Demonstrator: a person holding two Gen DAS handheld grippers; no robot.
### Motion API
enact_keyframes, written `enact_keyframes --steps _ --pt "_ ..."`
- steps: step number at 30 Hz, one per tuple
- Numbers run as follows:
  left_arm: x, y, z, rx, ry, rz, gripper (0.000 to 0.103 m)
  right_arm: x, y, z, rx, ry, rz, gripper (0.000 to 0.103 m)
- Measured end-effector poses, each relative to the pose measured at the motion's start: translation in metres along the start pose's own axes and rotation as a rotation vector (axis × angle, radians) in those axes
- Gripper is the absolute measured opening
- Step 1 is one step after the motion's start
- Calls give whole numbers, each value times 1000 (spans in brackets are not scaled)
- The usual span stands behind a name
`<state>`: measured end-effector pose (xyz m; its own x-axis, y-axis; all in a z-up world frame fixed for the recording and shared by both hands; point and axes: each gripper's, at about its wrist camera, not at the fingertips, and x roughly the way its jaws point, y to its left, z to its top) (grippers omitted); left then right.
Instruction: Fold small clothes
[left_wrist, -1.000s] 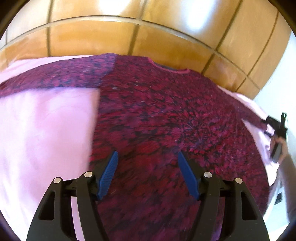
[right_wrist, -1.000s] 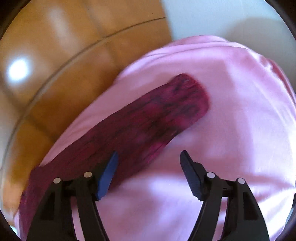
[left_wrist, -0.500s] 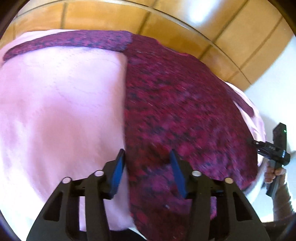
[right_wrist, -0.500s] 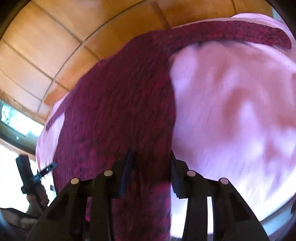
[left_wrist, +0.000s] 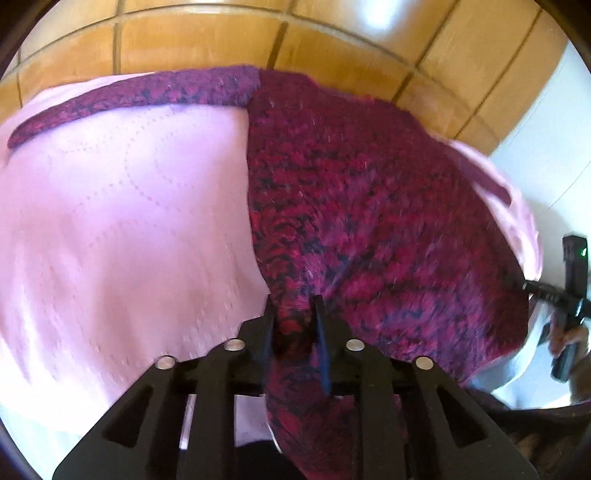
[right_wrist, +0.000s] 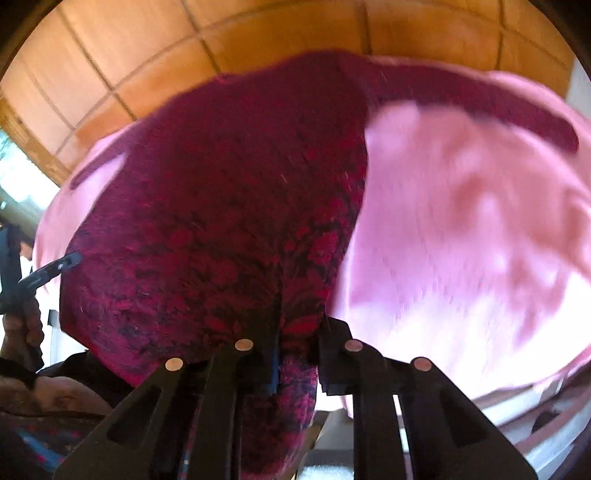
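Observation:
A dark red and purple knitted sweater (left_wrist: 362, 206) lies spread on a pink cloth (left_wrist: 122, 221), sleeves stretched out to both sides. My left gripper (left_wrist: 294, 314) is shut on the sweater's bottom hem at its left corner. In the right wrist view the sweater (right_wrist: 229, 206) fills the middle. My right gripper (right_wrist: 299, 325) is shut on the hem at the sweater's right corner. The right gripper also shows at the far right of the left wrist view (left_wrist: 565, 295), and the left gripper at the far left of the right wrist view (right_wrist: 44, 273).
The pink cloth (right_wrist: 461, 229) covers a round table. Beyond it lies a floor of orange-brown tiles (left_wrist: 221, 33). A white wall (left_wrist: 546, 140) stands at the right of the left wrist view. A bright window (right_wrist: 14, 173) is at the left of the right wrist view.
Both grippers moved down to the sweater's near hem, one to each bottom corner, and closed on it. One second ago both were open above the cloth.

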<state>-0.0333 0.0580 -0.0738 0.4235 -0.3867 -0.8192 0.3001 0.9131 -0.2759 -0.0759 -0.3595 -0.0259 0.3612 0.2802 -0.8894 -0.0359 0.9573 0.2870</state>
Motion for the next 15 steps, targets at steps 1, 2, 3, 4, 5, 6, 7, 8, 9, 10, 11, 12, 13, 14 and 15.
enact_keyframes --steps 1,2,3,4,5,6,7,8,9,10,11,12,13,14,15 --pt "-3 -2 1 9 -14 13 29 0 -6 1 28 -6 16 18" --pt "-6 -3 5 0 -24 6 31 -1 -10 3 50 -9 36 21" --pt "-11 -2 9 -11 -43 -2 35 -3 -13 5 61 -11 47 30" --pt "-19 -2 16 -24 -86 -6 38 -8 -20 8 79 -29 50 35" --pt "-23 -1 21 -30 -112 -10 39 -14 -30 15 106 -63 57 37" --pt "-26 -2 27 -36 -138 -19 40 -20 -43 22 150 -103 67 41" --pt "-28 -3 33 -38 -158 -28 46 -26 -60 30 206 -145 78 43" --pt "-27 -7 41 -43 -178 -40 52 -34 -72 33 248 -177 88 43" --pt "-24 -9 46 -52 -194 -51 59 -39 -95 45 324 -231 100 43" --pt "-15 -16 55 -54 -195 -71 59 -40 -112 54 378 -265 97 45" --pt "-9 -21 60 -46 -186 -77 59 -41 -130 62 434 -298 87 45" --pt "-1 -28 64 -33 -179 -72 59 -42 -150 71 492 -331 78 45" --pt "11 -36 70 -14 -172 -57 59 -43 -178 81 578 -373 75 44" --pt "16 -41 72 -1 -165 -53 59 -43 -206 90 663 -412 77 44" --pt "25 -48 75 15 -150 -55 59 -43 -229 97 731 -448 74 43"
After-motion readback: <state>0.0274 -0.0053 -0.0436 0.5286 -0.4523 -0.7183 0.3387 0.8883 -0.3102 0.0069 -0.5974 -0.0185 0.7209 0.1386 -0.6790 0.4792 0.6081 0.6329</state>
